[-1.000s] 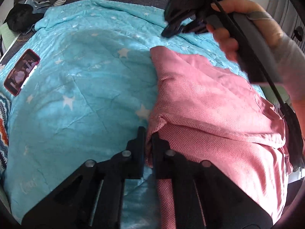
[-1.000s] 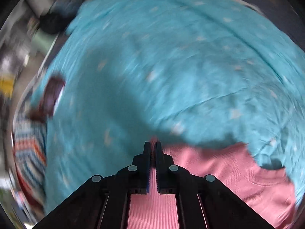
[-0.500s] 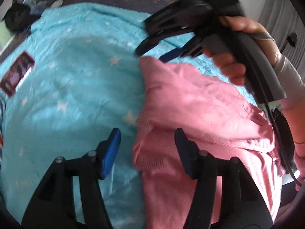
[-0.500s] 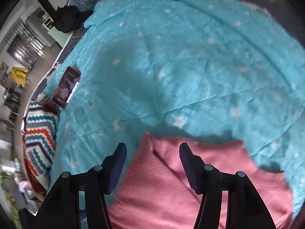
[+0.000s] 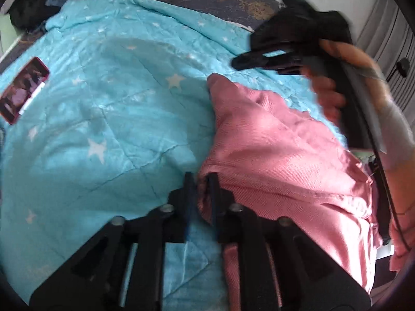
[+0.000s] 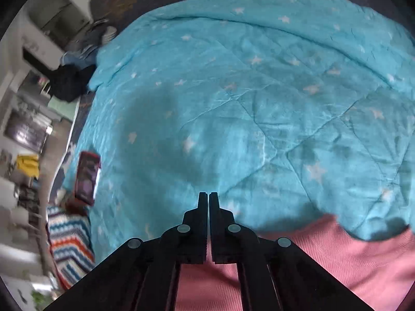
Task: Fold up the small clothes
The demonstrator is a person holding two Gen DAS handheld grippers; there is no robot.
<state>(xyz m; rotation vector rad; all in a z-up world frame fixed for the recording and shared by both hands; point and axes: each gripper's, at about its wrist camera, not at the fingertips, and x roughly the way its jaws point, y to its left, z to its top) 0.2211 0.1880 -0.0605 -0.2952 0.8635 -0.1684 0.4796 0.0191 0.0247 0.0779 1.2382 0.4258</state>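
A pink knit garment [image 5: 272, 142] lies rumpled on the right part of a turquoise star-print quilt [image 5: 103, 103]. My left gripper [image 5: 201, 181] is at the garment's near left edge; its jaws are closing, and a fold of pink cloth is pinched between the fingers. My right gripper [image 5: 238, 63], held in a person's hand [image 5: 329, 98], hovers just beyond the garment's far corner. In the right wrist view the right gripper [image 6: 208, 197] is shut with nothing between its tips, over bare quilt [image 6: 259, 90]. The pink garment [image 6: 337, 254] fills the bottom right there.
A phone in a red case [image 5: 22, 93] lies on the quilt's left side, also seen as the phone [image 6: 87, 178]. A zigzag-striped blanket [image 6: 70, 241] hangs at the bed's left edge. Dark clothes [image 5: 23, 13] are heaped at the far left corner.
Both grippers opened wide half a second ago and have closed again. The left one has closed on the garment's near folded edge; the right one has come off the far corner.
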